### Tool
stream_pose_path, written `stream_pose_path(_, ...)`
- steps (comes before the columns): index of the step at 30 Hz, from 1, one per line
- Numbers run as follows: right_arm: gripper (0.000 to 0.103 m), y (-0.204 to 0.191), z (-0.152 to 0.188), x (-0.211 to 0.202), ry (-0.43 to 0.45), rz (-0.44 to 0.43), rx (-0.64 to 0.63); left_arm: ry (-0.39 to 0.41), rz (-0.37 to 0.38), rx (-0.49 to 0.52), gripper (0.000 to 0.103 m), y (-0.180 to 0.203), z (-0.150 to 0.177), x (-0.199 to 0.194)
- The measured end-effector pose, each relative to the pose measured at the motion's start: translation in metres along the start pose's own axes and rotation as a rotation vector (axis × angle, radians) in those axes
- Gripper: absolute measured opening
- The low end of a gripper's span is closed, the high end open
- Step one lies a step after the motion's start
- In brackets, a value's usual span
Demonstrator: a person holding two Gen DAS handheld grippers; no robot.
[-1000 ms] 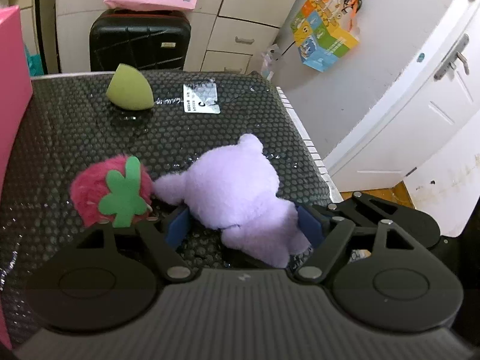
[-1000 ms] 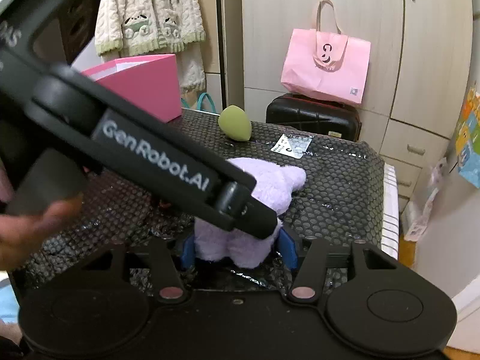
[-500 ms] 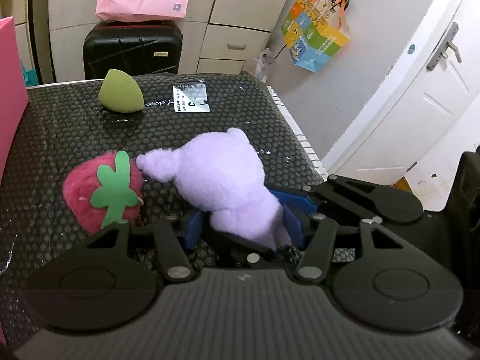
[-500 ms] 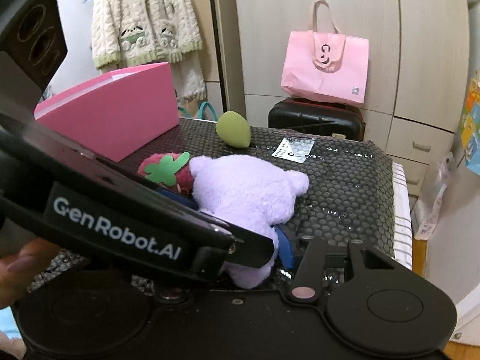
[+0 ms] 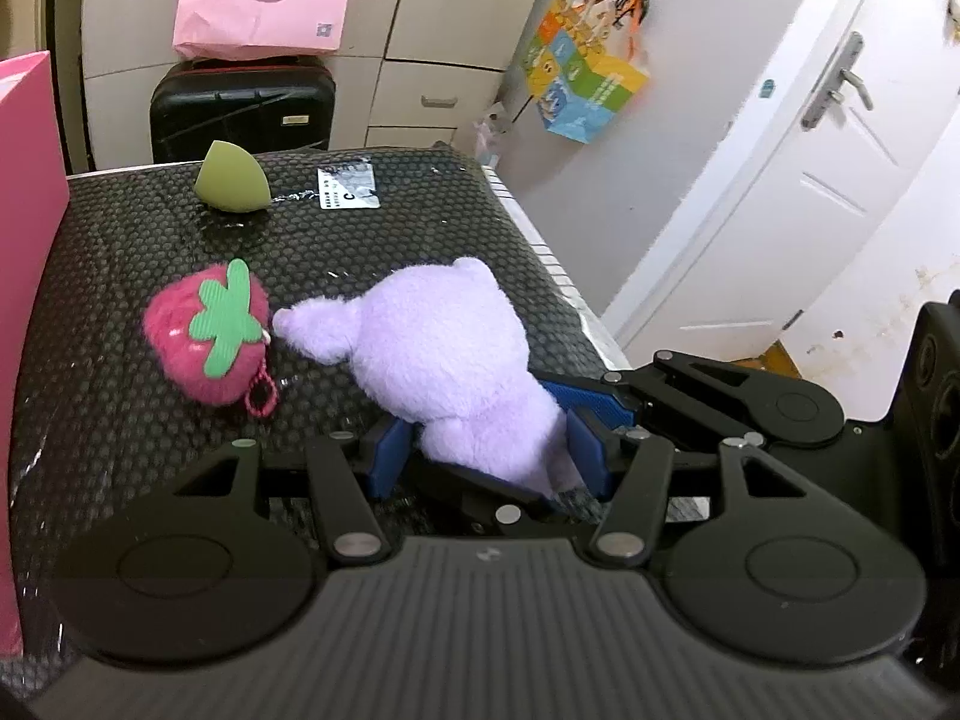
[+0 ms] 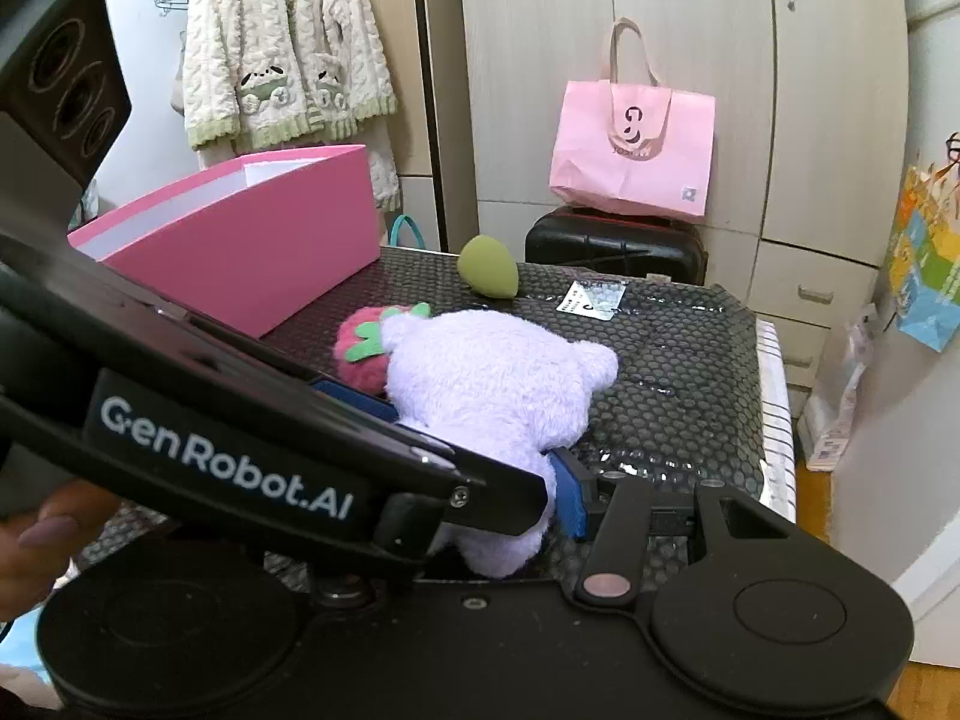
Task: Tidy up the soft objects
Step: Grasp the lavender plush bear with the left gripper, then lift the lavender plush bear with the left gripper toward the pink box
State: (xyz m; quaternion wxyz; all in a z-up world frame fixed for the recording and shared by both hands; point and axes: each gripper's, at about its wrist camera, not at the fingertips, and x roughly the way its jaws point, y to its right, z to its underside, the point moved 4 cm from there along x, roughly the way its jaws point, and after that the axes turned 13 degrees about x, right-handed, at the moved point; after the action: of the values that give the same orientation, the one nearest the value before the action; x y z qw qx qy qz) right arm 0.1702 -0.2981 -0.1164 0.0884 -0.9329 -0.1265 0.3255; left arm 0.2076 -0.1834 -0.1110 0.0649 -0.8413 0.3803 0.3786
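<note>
Domestic interior, most likely a bedroom or storage room. Indicated by: beige built-in wardrobe [image 6: 678, 78] with drawers, straight ahead of the jaws; knitted cardigan [image 6: 282, 42] on a hanger, ahead and left; pink tote bag [image 6: 633, 147] resting on a black suitcase [image 6: 612, 243], ahead; white panel door [image 5: 798, 180] with lever handle, to the right; colourful paper gift bag [image 5: 585, 87] hanging on the wall.
</note>
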Motion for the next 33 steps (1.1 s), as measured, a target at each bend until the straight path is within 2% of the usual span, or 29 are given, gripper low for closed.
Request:
stream_pose_path(16,0.056,-0.063,0.022,-0.064,-0.006,0.029,-0.103,0.022,0.065,-0.007,0.056,0.021,0.044,-0.076)
stream_pose_path(21,0.056,-0.087,0.033,-0.075,-0.014,-0.020,-0.097,0.041,0.061,-0.029,0.056,0.015,0.066,-0.103)
stream_pose_path(26,0.056,-0.118,0.034,-0.087,0.004,-0.092,-0.125,0.093,0.042,-0.030,0.056,0.006,0.079,-0.142)
stream_pose_path(33,0.056,-0.167,0.016,-0.094,0.077,-0.160,-0.222,0.177,-0.043,-0.013,0.056,-0.014,0.077,-0.197)
